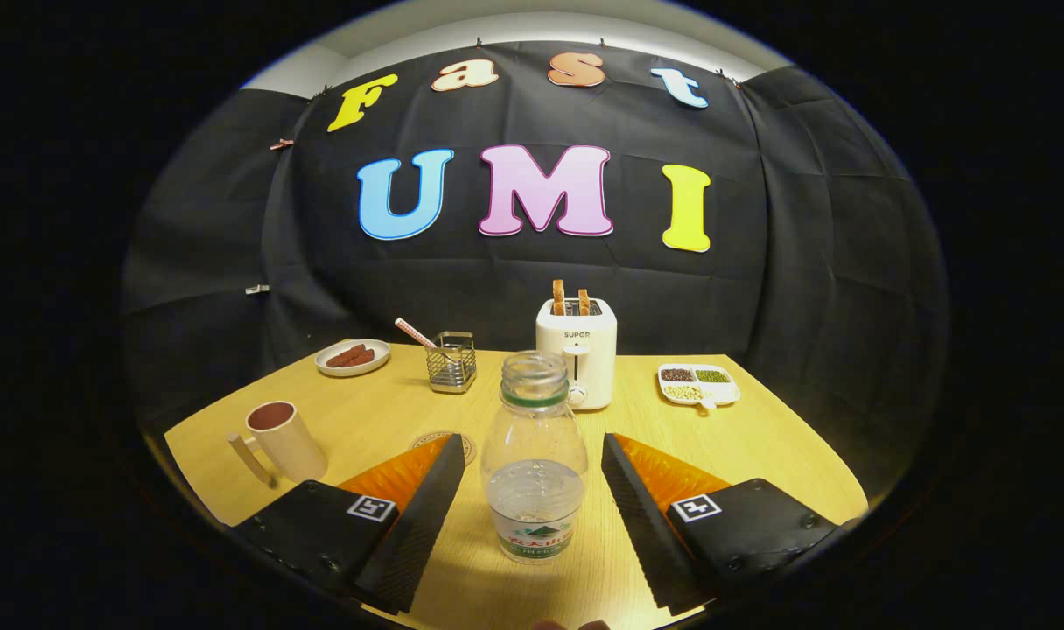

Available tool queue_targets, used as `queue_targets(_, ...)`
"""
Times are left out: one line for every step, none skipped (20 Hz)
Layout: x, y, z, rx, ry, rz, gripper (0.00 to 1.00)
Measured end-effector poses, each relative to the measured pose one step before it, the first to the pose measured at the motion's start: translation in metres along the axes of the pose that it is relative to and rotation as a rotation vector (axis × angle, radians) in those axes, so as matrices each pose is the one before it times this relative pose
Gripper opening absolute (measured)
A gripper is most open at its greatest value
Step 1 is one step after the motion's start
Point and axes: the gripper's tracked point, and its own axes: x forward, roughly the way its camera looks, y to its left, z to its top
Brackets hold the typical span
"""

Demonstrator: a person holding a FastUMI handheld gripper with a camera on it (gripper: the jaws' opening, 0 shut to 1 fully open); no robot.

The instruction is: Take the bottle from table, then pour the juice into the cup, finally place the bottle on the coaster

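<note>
The bottle (534,459) is flanked by the spread fingers (409,516); the cup (280,439) (left) and toaster (577,360) are set beyond.

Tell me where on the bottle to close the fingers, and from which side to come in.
Grip the bottle on its wide lower body, about at the liquid line above the label, not the narrow neck. It stands upright and uncapped between the open gripper fingers, so close in level from both sides, probably keeping it vertical to avoid spilling.

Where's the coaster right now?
In the gripper view, the coaster lies flat on the table, partly hidden behind the left finger, between the cup and the bottle.
</note>
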Motion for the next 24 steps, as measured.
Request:
queue_targets(0.00446,-0.00183,-0.00679,-0.00230,0.00771,-0.00158,0.98)
queue_targets(0.00293,-0.00189,-0.00673,-0.00460,0.00682,-0.00702,0.98)
queue_targets(0.00211,-0.00280,-0.00507,0.00089,0.00388,-0.00942,0.98)
queue_targets(0.00165,-0.00086,-0.00521,0.00502,0.00691,-0.00141,0.98)
queue_targets(0.00136,0.00041,-0.00355,0.00456,0.00548,-0.00065,0.98)
queue_targets(0.00151,0.00081,-0.00387,-0.00009,0.00561,-0.00147,0.98)
queue_targets(0.00038,0.00177,-0.00263,-0.00234,0.00103,0.00439,0.98)
queue_targets(0.00054,0.00064,-0.00131,-0.00654,-0.00295,0.00193,0.98)
queue_targets(0.00072,0.00044,-0.00064,-0.00711,-0.00606,0.00060,0.98)
queue_targets(0.00146,-0.00048,-0.00012,-0.00576,-0.00552,-0.00083,0.98)
queue_targets(0.00209,-0.00003,-0.00034,-0.00263,-0.00470,0.00010,0.98)
queue_targets(0.00189,-0.00062,-0.00135,0.00024,0.00058,-0.00208,0.98)
queue_targets(0.00247,0.00065,-0.00150,0.00213,0.00150,0.00010,0.98)
queue_targets(0.00156,-0.00055,0.00034,0.00295,-0.00301,-0.00468,0.98)
queue_targets(0.00165,-0.00013,0.00121,0.00401,-0.00905,-0.00331,0.96)
queue_targets(0.00072,-0.00007,0.00065,0.00450,-0.00621,-0.00271,0.95)
queue_targets(0.00183,0.00065,-0.00035,0.00420,-0.00342,-0.00379,0.90)
queue_targets(0.00077,0.00190,-0.00198,0.00519,0.00161,0.00011,0.86)
queue_targets(0.00138,0.00092,-0.00184,0.00355,-0.00117,-0.00230,0.81)
queue_targets(-0.00029,0.00024,-0.00096,0.00041,-0.00156,-0.00180,0.81)
queue_targets(-0.00043,0.00006,-0.00082,0.00156,-0.00565,-0.00224,0.82)
queue_targets(-0.00052,0.00020,0.00130,-0.00039,-0.00357,-0.00079,0.82)
queue_targets(0.00120,-0.00053,-0.00111,0.00076,-0.00026,-0.00217,0.80)
queue_targets(-0.00042,0.00005,0.00009,0.00110,0.00180,0.00005,0.80)
